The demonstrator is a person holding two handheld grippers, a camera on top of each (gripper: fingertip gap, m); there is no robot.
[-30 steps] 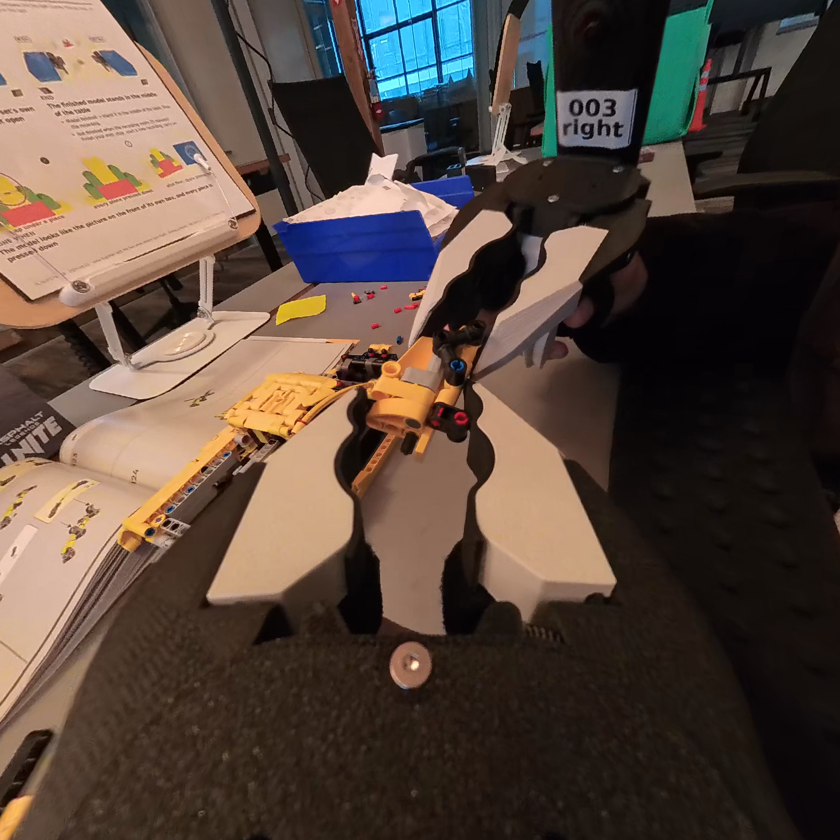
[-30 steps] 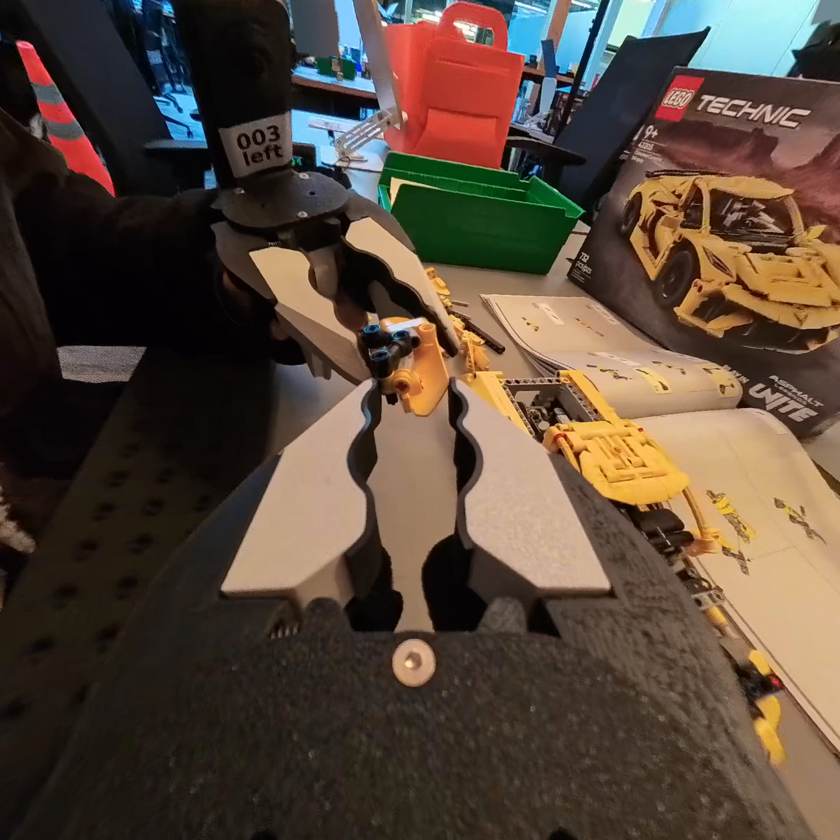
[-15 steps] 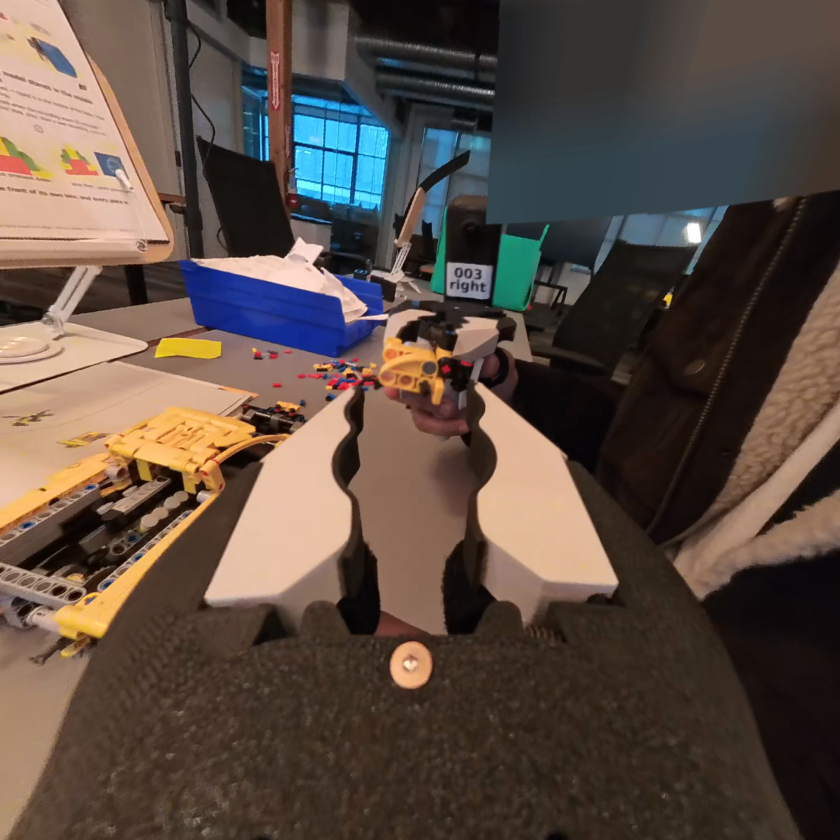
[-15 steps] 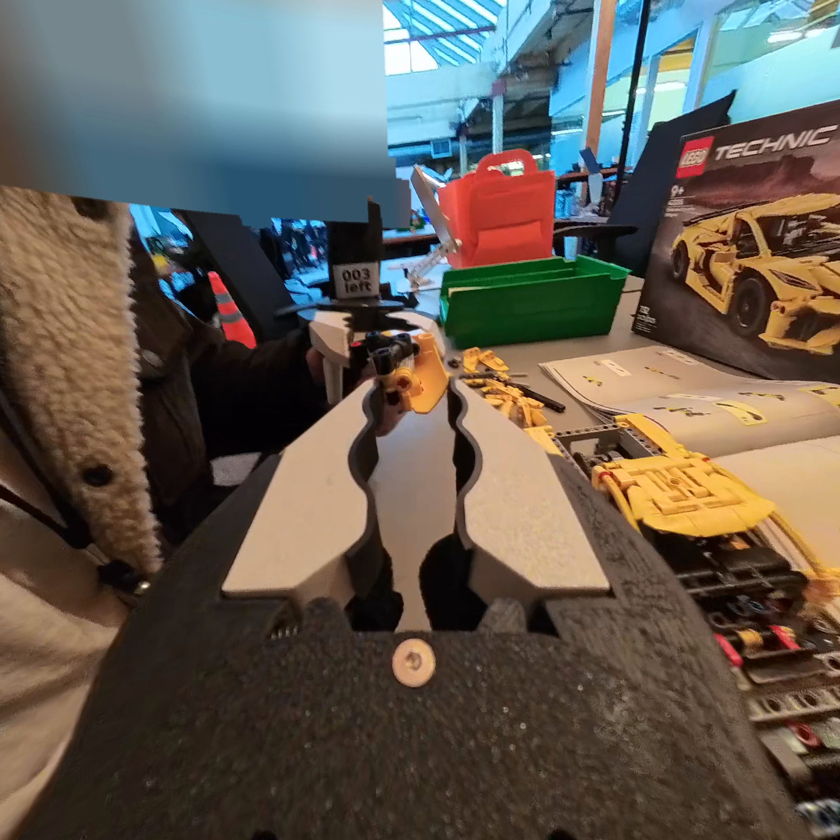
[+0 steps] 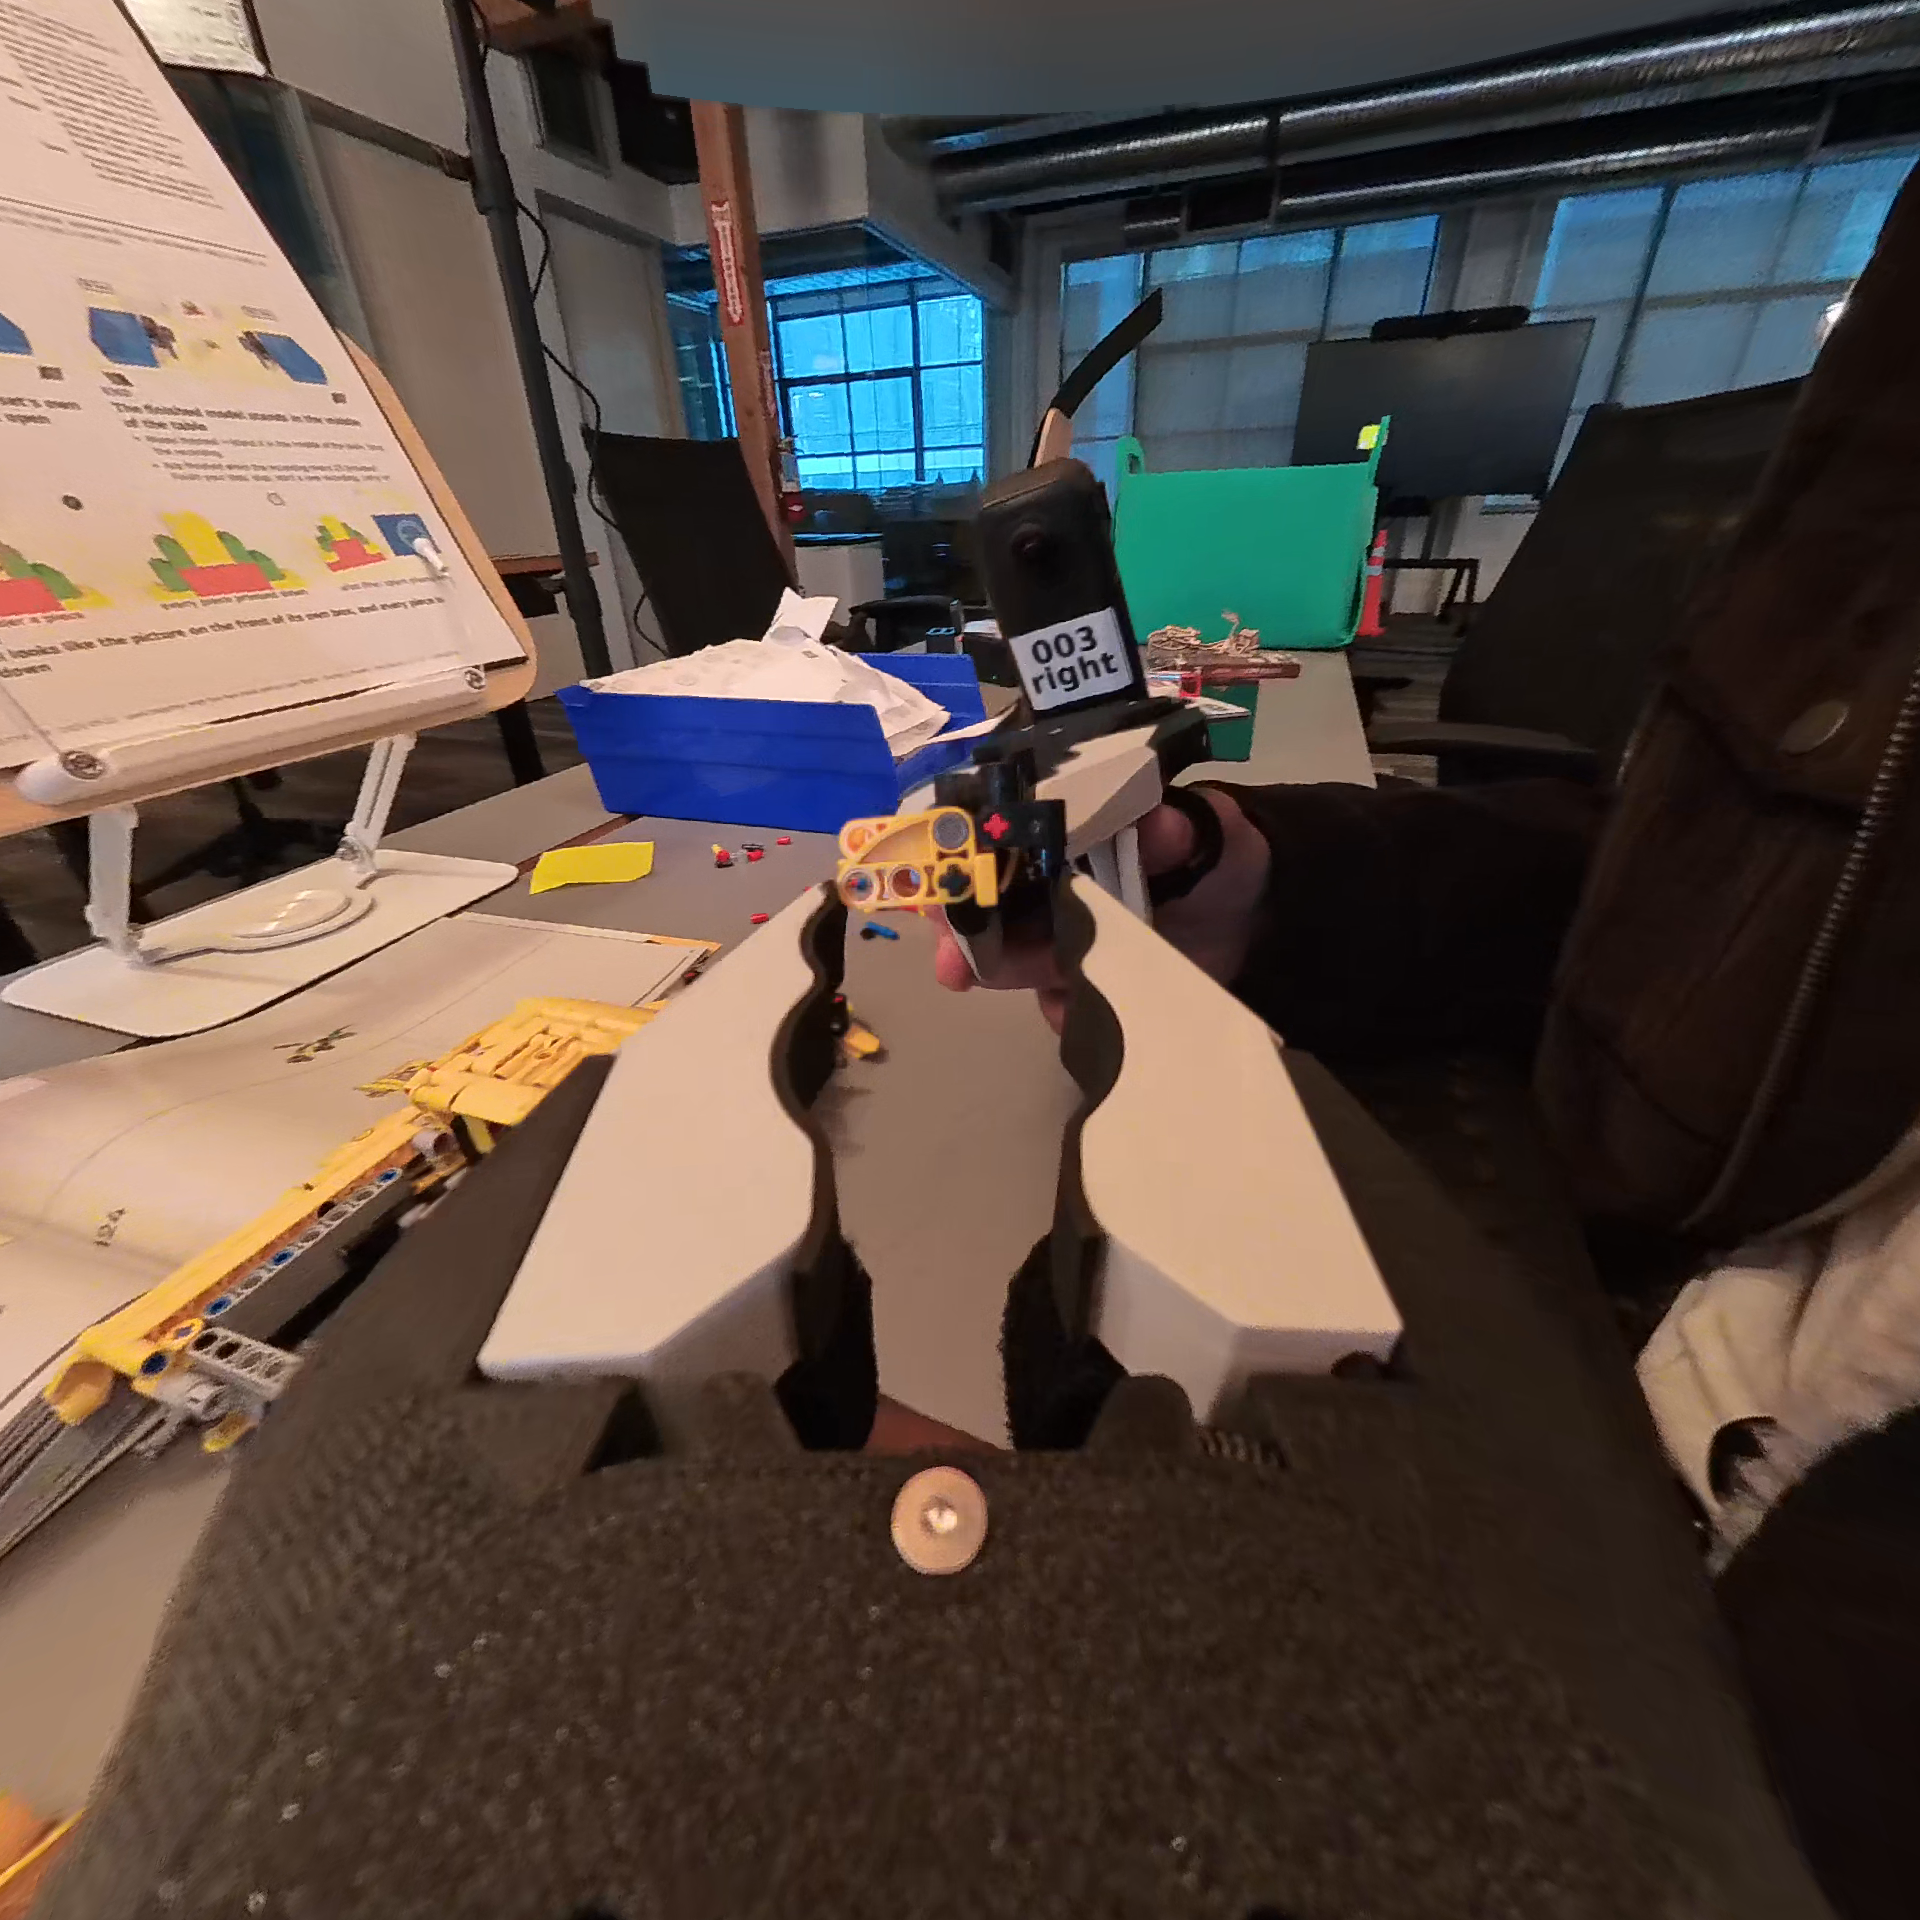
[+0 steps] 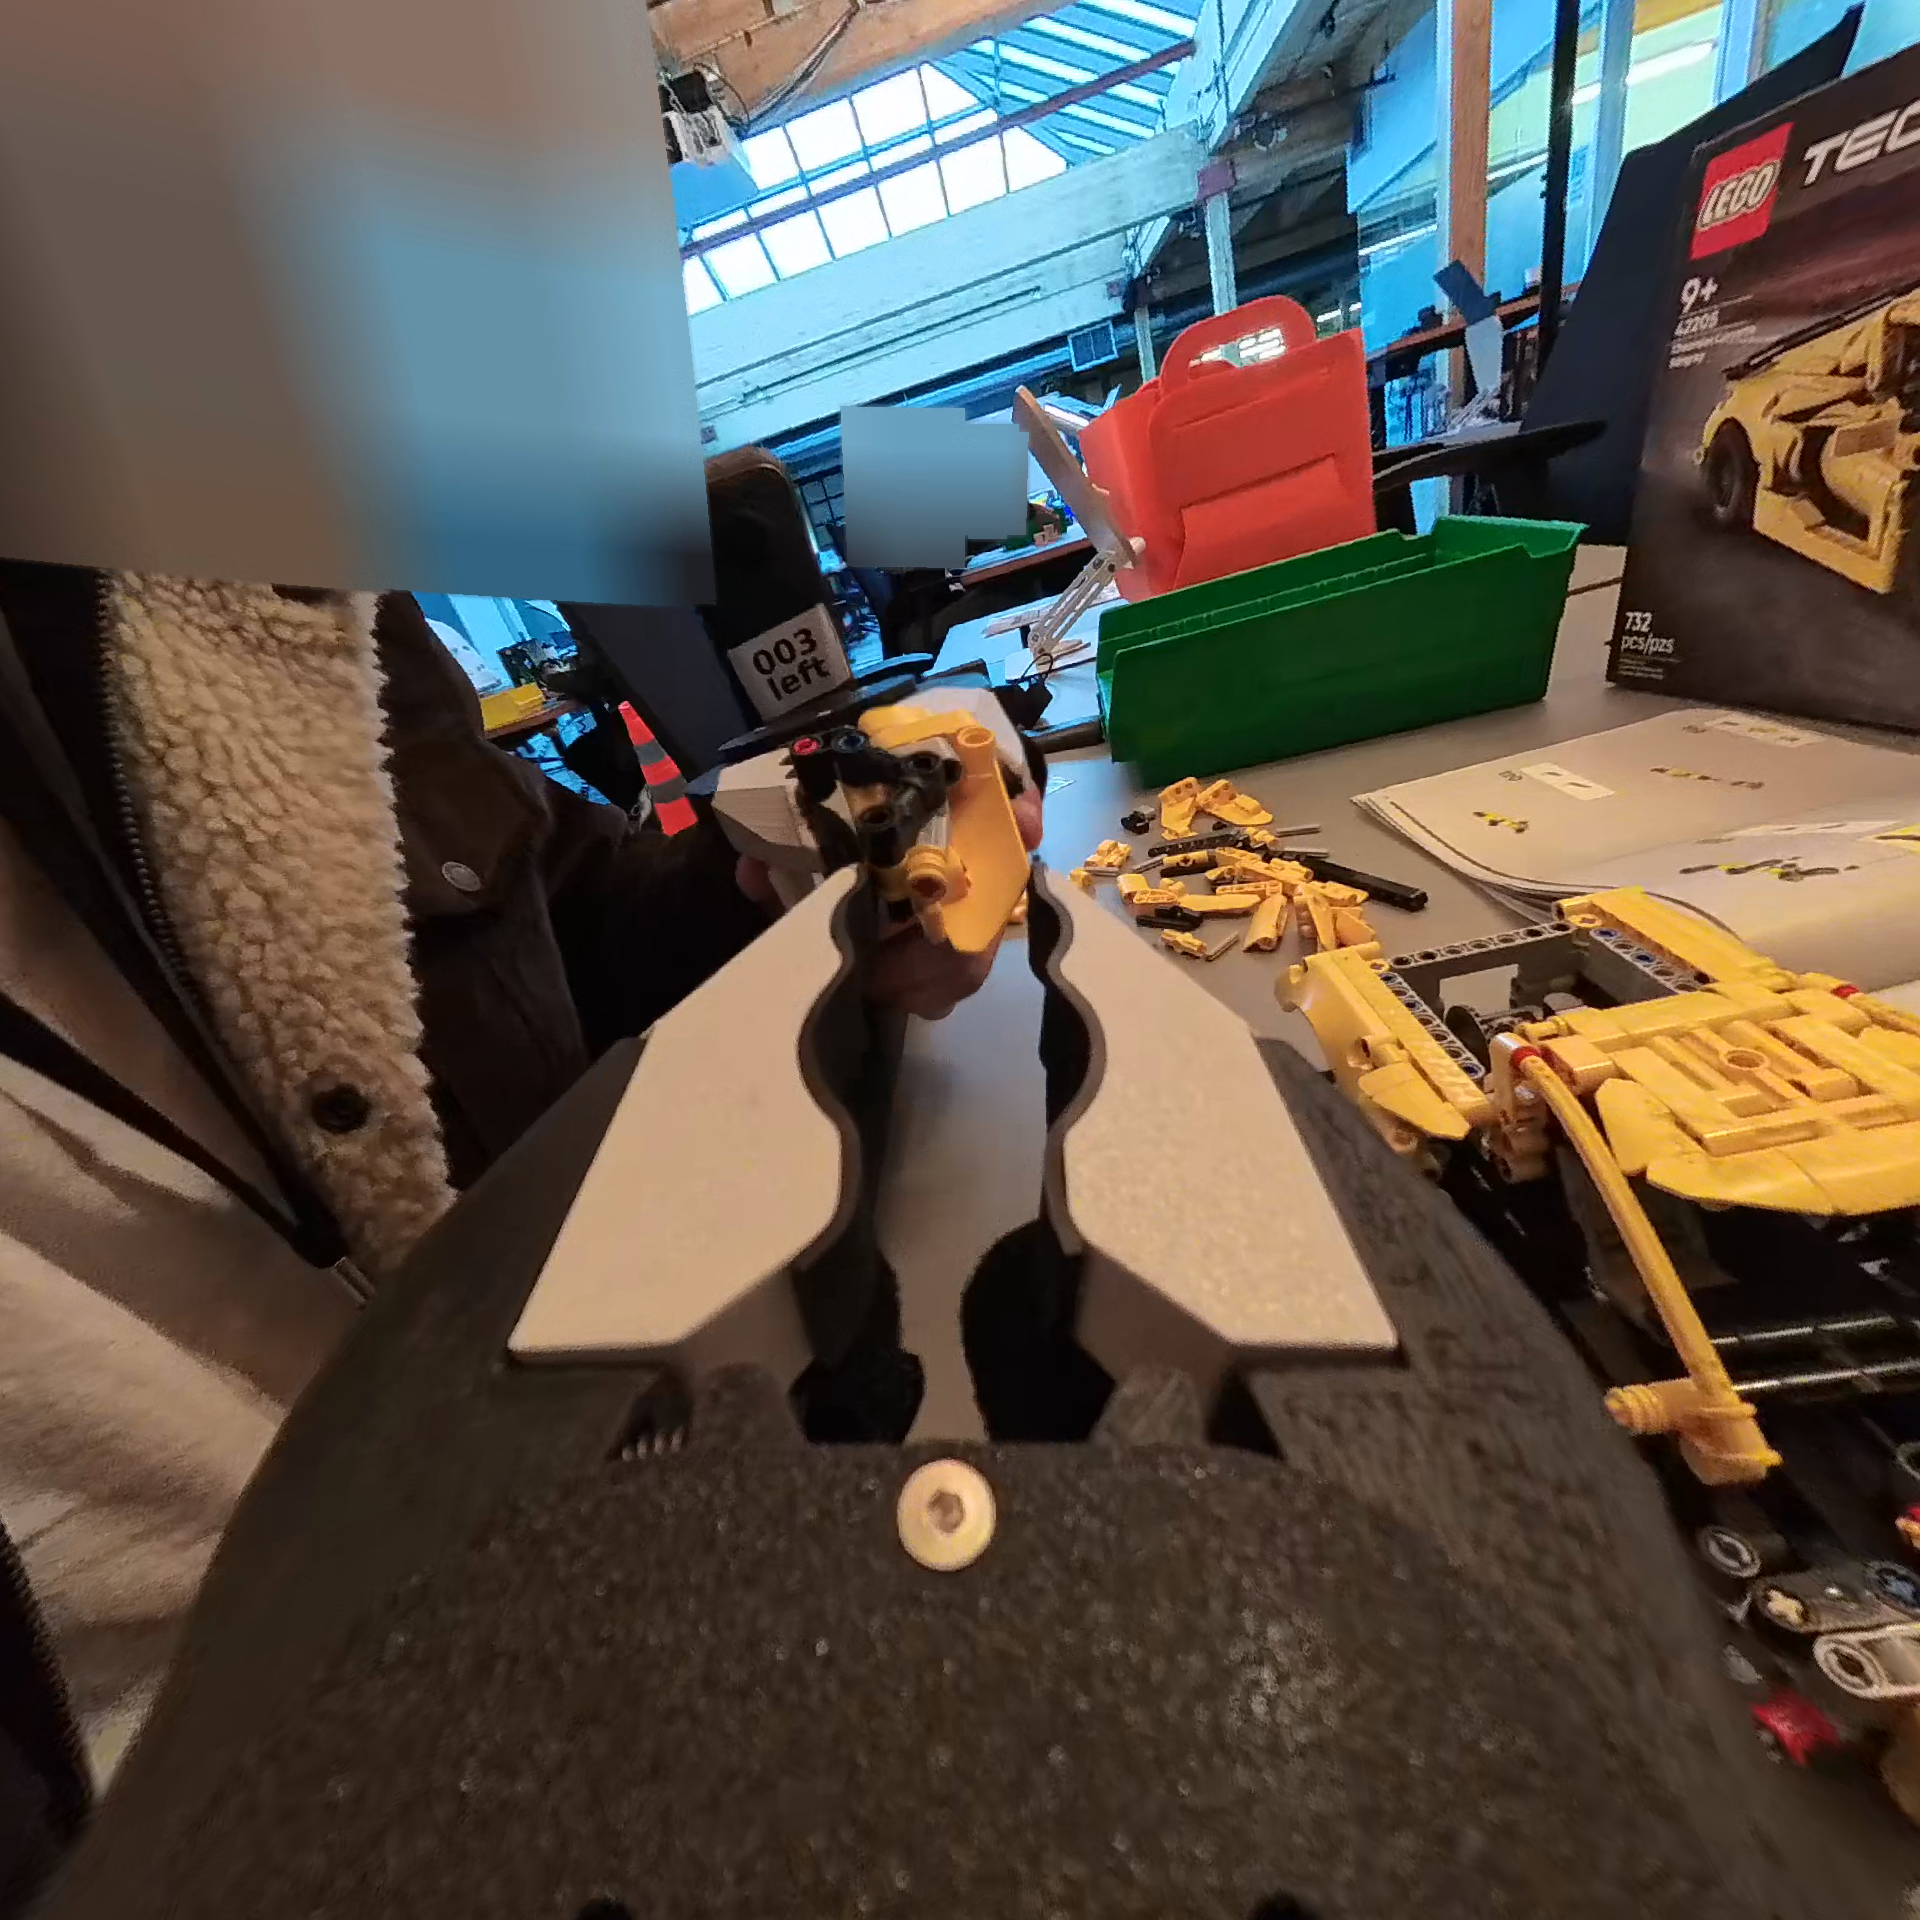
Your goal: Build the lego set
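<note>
Left wrist view gives us both tongs raised above the tabletop [image 5: 665, 862]: left tongs [image 5: 940, 914] and right tongs [image 6: 940, 894] each pinch the small yellow-and-black subassembly [image 5: 940, 862] between them, while the half-built yellow car [image 6: 1621, 1101] sits beside the manual [image 6: 1662, 810]

Open workshop hall, grey desk [image 5: 665, 831] under everything. Beyond the fingers in the left wrist view: gridded windows [image 5: 878, 395] glowing blue, wooden post [image 5: 743, 312], ceiling pipes [image 5: 1455, 114], dark wall screen [image 5: 1444, 416] to the right, black office chair [image 5: 696, 540]. Right wrist view: sloped skylight [image 6: 935, 135] above the fingers, pale beams [image 6: 935, 301], daylight bright, another black chair [image 6: 1475, 457] far right.
</note>
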